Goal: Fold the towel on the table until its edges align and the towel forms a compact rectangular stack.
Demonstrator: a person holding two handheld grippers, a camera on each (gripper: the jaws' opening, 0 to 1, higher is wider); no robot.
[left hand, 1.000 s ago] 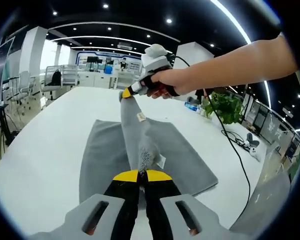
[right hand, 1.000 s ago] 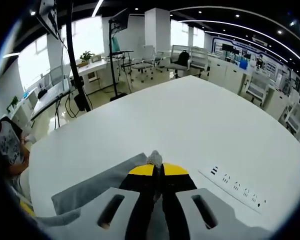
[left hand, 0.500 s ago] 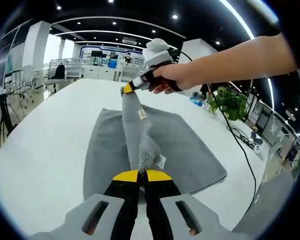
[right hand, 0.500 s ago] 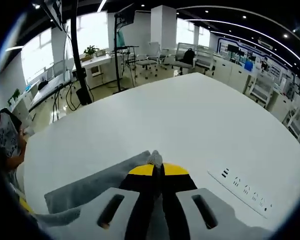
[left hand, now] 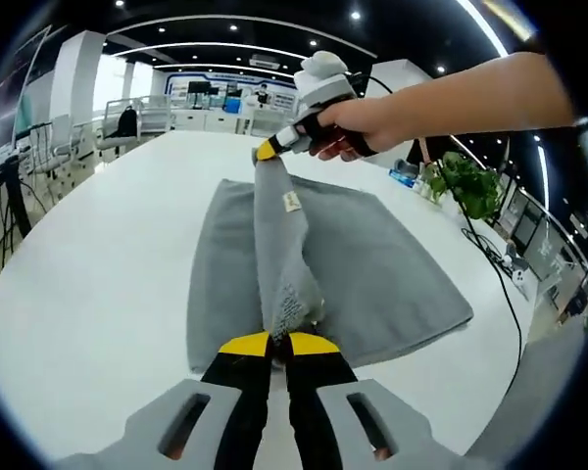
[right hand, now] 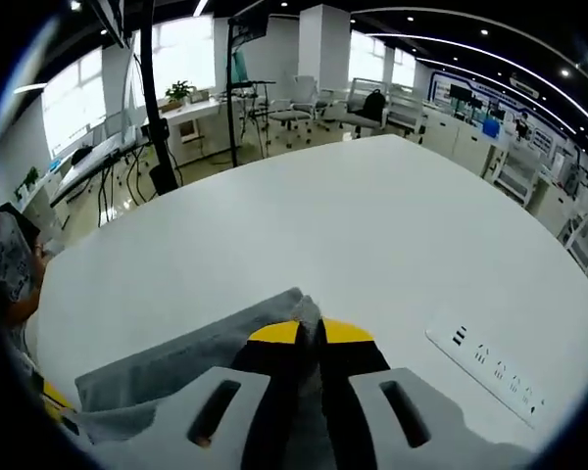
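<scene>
- The grey towel (left hand: pixel 372 284) is lying spread on the white table (left hand: pixel 98 294), and one edge of it is being lifted off the surface as a taut ridge running between the two tools.
- The left gripper (left hand: pixel 274 345) is pinching the near end of that ridge, its yellow-tipped jaws pressed together on a tuft of grey cloth right at the tips.
- In the left gripper view, the right gripper (left hand: pixel 268 150) is coming in from the far side, gripped by a person's hand (left hand: pixel 358 127), and it is clamping the far end of the same raised edge above the towel's far border.
- A small white label (left hand: pixel 292 203) is showing on the lifted strip, just below the far tool.
- In the right gripper view, the right gripper (right hand: pixel 310 331) is showing its jaws closed tight on grey fabric, with the towel (right hand: pixel 176 357) trailing off to the left over the table (right hand: pixel 372 225).
- A white power strip (right hand: pixel 485 370) is lying on the table to the right of those jaws, apart from the cloth.
- A potted plant (left hand: pixel 465 188) is standing beyond the table's far right edge.
</scene>
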